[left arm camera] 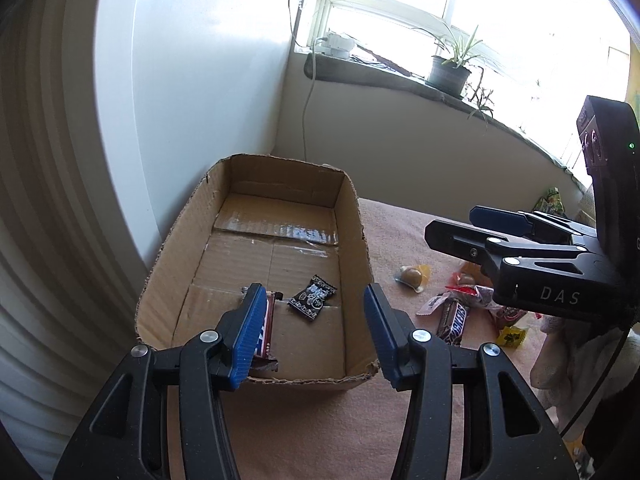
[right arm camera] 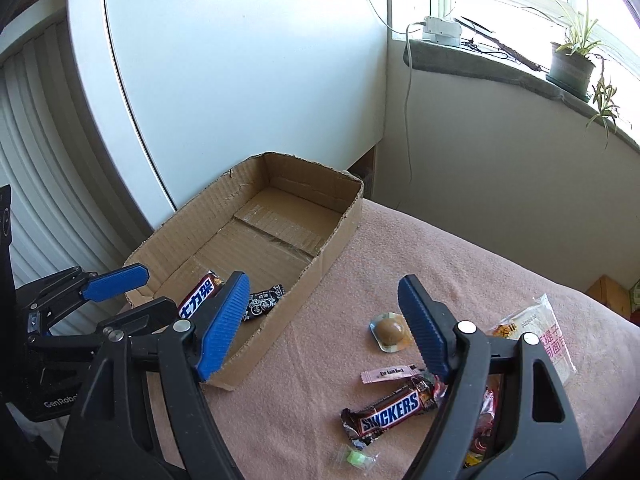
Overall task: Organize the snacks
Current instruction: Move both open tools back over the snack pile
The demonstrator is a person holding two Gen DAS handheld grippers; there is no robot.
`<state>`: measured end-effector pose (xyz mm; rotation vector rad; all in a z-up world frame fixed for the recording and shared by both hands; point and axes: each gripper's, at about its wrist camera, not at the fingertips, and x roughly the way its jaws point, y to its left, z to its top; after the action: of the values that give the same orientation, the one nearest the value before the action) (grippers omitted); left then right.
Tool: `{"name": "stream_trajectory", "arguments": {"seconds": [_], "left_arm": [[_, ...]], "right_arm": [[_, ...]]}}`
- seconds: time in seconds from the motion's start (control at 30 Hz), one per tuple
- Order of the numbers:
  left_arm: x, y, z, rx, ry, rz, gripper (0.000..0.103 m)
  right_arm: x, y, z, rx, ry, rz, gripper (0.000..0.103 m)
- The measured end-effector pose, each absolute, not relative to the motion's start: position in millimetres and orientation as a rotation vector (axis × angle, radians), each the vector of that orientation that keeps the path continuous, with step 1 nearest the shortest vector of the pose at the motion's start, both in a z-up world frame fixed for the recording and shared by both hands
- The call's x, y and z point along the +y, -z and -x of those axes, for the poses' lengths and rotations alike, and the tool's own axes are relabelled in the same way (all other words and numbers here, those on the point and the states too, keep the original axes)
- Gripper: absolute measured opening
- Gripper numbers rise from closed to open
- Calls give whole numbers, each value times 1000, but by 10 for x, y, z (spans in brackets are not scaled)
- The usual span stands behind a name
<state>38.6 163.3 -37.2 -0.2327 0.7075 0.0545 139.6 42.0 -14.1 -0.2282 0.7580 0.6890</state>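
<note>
Nearest, the left gripper (left arm camera: 316, 334) hangs over the near end of the cardboard box (left arm camera: 352, 216). Its blue fingers (left arm camera: 250, 334) stand about half apart with nothing pressed between them. The right gripper (right arm camera: 324, 324) hovers beside the box's long right wall, over the pink blanket (right arm camera: 460, 248) that covers the surface. Its fingers (right arm camera: 424, 328) stand wide apart and hold nothing.

Inside the box, at its near end, lie two snacks: a brown chocolate bar (right arm camera: 200, 294) with white lettering, and right of it a small black sachet (left arm camera: 314, 298) with a white pattern. The rest of the box floor is bare cardboard.

Right of the box, on the blanket, the unsorted snacks wait. Closest to the box wall is a round brown sweet in a clear blister (right arm camera: 390, 330). Further from the box lie a pale pink sachet (right arm camera: 388, 374), a Snickers bar (right arm camera: 394, 406), a small green sweet in clear wrap (right arm camera: 356, 460), a red and yellow heap partly hidden by the right gripper, and a white packet (right arm camera: 548, 336) with printed characters.

Beyond the box stand a white panel, a wall and a window ledge with a potted plant (right arm camera: 570, 66).

The step in hand looks like the gap between a drop and the next pick: both grippers empty, two snacks boxed. The next move likely calls for lowering the right gripper over the Snickers bar or the blister sweet, fingers straddling its narrow width, before closing.
</note>
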Motion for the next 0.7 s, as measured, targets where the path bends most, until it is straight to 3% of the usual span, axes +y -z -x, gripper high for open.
{"name": "stream_trajectory", "arguments": {"seconds": [0.7], "left_arm": [[541, 720, -432, 817, 175, 225, 49]], "right_arm": [[-1435, 439, -1332, 846, -530, 117, 79]]}}
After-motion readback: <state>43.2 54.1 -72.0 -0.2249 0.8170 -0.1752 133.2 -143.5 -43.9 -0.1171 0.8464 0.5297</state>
